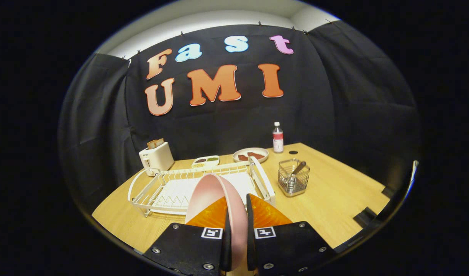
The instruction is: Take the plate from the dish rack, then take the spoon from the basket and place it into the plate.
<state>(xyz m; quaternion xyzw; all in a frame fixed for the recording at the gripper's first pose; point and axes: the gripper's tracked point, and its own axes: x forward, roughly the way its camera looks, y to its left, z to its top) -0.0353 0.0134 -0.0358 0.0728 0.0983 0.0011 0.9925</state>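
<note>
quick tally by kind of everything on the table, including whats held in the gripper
Plates: 2, a pink plate gripped on edge between the fingers of the gripper, and a plate of food beyond the rack
Dish rack: 1
Wire basket holding a utensil: 1
Toaster: 1
Divided tray: 1
Bottle: 1
Total: 7

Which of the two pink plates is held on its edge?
The empty plate clamped between the tongs, in front of the dish rack. The other plate lies flat beside the bottle with food on it.
</note>
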